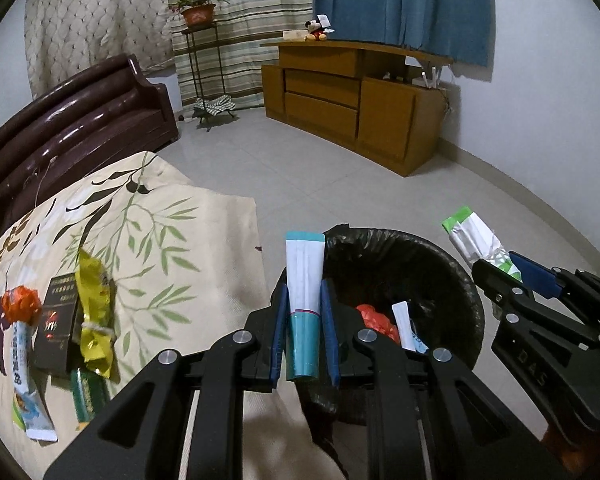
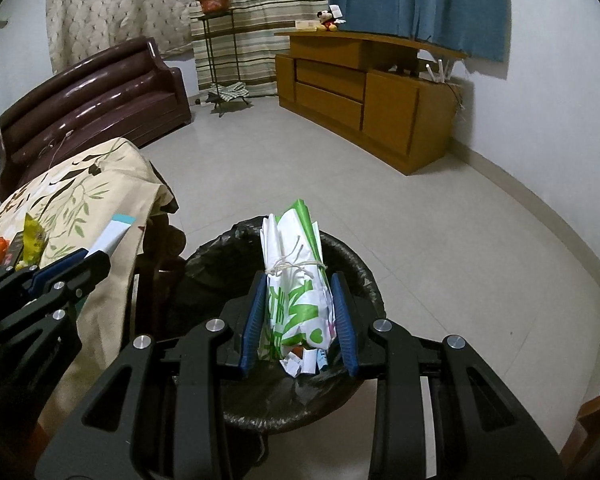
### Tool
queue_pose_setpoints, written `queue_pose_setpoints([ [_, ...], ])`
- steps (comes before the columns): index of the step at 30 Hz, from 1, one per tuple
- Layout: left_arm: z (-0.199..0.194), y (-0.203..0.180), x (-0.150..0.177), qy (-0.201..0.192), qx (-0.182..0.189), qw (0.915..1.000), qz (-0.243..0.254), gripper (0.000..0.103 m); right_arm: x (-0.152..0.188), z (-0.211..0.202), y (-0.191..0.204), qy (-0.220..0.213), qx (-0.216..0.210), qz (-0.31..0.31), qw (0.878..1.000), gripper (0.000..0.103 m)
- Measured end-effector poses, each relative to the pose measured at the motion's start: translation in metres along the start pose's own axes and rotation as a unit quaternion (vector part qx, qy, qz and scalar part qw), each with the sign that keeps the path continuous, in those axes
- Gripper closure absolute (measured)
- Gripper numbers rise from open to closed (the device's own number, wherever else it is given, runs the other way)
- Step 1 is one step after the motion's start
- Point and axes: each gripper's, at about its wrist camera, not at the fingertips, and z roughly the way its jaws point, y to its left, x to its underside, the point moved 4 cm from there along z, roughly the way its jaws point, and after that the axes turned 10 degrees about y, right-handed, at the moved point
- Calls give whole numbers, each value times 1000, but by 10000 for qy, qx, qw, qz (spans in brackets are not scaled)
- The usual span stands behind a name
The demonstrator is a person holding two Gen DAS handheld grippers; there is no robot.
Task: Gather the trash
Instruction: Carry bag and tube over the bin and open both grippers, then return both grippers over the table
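My left gripper (image 1: pixel 304 292) is shut on a white and teal tube (image 1: pixel 304 280), held at the left rim of a black-lined trash bin (image 1: pixel 452 264). My right gripper (image 2: pixel 300 296) is shut on a green and white wrapper bundle tied with string (image 2: pixel 296 280), held above the bin (image 2: pixel 356 264). The right gripper also shows in the left wrist view (image 1: pixel 504 268) with the wrapper (image 1: pixel 476 240). The left gripper also shows in the right wrist view (image 2: pixel 88 258) with the tube (image 2: pixel 114 232). Red and white trash (image 1: pixel 376 320) lies inside the bin.
On the floral tablecloth (image 1: pixel 160 248) lie a yellow wrapper (image 1: pixel 94 304), a black box (image 1: pixel 58 320), an orange-topped packet (image 1: pixel 22 332) and a green packet (image 1: pixel 86 400). A brown sofa (image 1: pixel 76 128), a wooden cabinet (image 1: pixel 352 100) and a plant stand (image 1: pixel 204 60) stand further off across the tiled floor.
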Motion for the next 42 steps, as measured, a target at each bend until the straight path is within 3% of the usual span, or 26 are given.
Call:
queue_pose_setpoints([
  [5,9,-4,-5,150,9,9999,75,81,-5,10,-3,69,-42,11,10000,70],
  [7,11,-3,-6,178,-28,9998,18,62,-6,12,-5,86,-42,38,9999,69],
  [8,11,-3,-7,168,-27,9999,-16,59,-6,13,-7,100,-45,45,9999,67],
  [10,10,1,-7,136,-13,9998,-107,56,-7,13,-8,84,-42,76,9999,61],
  [14,9,2,-7,118,0,9998,-176,54,-6,11,-8,49,-17,82,10000,60],
  [16,6,3,-7,68,12,9998,-183,48,-5,9,-7,32,-4,91,10000,60],
  [29,-19,29,6,-67,-60,9989,-462,44,7,-4,9,55,-64,77,9999,55],
  [42,-51,81,37,-132,-327,9956,-873,43,17,-22,66,64,-413,-308,9986,55],
])
